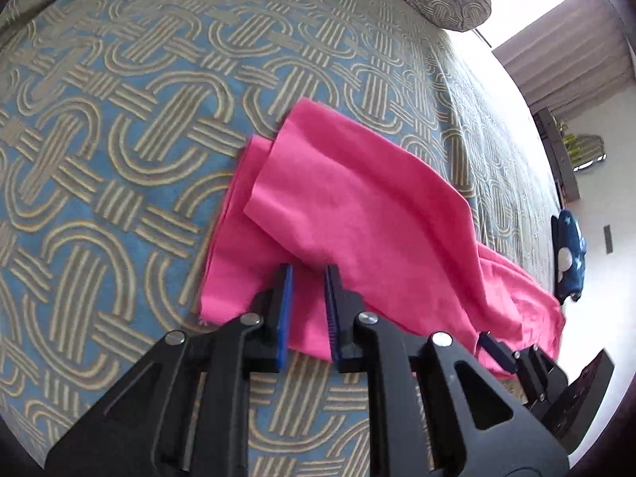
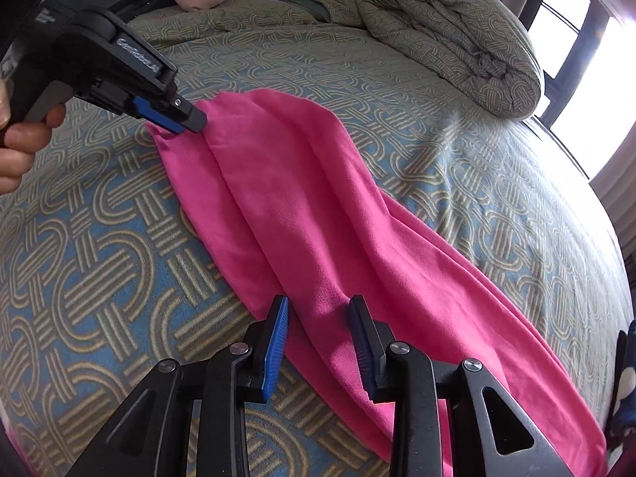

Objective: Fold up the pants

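Here the left gripper [image 1: 308, 310] hangs with its jaws parted and nothing between them, poised over one end of the pink pants [image 1: 357, 214]. The right gripper [image 2: 318, 342] is likewise spread open and holds nothing, above the other end. The pants lie lengthwise and loosely doubled on the patterned bedspread [image 2: 99, 238], with a bunched duvet [image 2: 469, 39] well beyond them.

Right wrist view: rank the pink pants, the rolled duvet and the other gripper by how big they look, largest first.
1. Pants: they run across most of the frame.
2 and 3. Duvet and left gripper: these cover similar areas. The gripper sits much nearer the camera, so I won't rank them.
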Action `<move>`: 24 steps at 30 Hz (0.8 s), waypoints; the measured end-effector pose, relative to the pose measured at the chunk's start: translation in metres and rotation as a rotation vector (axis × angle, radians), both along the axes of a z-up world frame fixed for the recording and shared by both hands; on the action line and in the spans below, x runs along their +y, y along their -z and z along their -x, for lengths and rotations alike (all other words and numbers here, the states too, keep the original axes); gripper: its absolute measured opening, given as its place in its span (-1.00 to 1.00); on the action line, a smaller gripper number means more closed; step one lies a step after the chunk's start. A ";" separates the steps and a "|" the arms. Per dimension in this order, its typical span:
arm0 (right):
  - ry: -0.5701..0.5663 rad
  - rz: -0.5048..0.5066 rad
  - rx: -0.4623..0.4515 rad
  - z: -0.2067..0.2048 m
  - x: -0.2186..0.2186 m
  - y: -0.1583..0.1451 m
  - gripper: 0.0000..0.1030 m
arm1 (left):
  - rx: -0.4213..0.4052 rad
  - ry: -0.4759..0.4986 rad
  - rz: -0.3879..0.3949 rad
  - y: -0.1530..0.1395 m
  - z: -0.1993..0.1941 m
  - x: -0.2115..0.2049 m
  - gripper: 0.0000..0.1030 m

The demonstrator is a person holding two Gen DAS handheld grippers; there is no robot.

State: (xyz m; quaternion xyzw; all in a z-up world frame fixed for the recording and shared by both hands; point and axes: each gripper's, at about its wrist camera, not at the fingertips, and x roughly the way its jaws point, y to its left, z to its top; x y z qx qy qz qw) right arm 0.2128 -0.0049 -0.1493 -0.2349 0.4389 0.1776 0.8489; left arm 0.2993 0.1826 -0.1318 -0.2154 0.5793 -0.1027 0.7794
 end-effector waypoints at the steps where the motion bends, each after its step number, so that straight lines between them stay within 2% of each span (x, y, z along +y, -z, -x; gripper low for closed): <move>1: -0.003 0.003 -0.007 0.000 0.000 0.001 -0.37 | 0.001 -0.024 0.036 0.001 -0.001 0.004 -0.66; 3: -0.008 0.006 -0.016 -0.001 0.000 0.001 -0.37 | -0.003 -0.064 0.081 0.000 -0.002 0.009 -0.66; 5: -0.007 -0.005 -0.022 0.000 0.000 0.002 -0.40 | -0.012 -0.089 0.088 -0.001 -0.001 0.010 -0.66; 6: -0.006 -0.020 -0.018 -0.002 0.000 0.002 -0.53 | -0.017 -0.098 0.088 -0.002 -0.003 0.012 -0.77; 7: -0.002 -0.042 -0.011 -0.004 -0.002 0.002 -0.88 | -0.025 -0.106 0.085 -0.003 -0.003 0.012 -0.90; 14: 0.031 -0.200 -0.003 -0.007 -0.020 -0.019 -0.91 | -0.165 -0.111 0.081 -0.041 -0.004 0.013 -0.91; 19: -0.032 -0.239 -0.003 0.004 -0.020 -0.038 -0.86 | -0.256 -0.102 0.004 -0.066 0.009 0.020 -0.91; 21: -0.049 -0.218 0.011 0.008 -0.017 -0.034 -0.84 | -0.256 -0.118 -0.075 -0.059 0.013 0.025 -0.91; 24: -0.042 -0.182 0.109 0.008 -0.012 -0.016 -0.76 | -0.171 -0.130 -0.133 -0.030 0.012 0.037 -0.91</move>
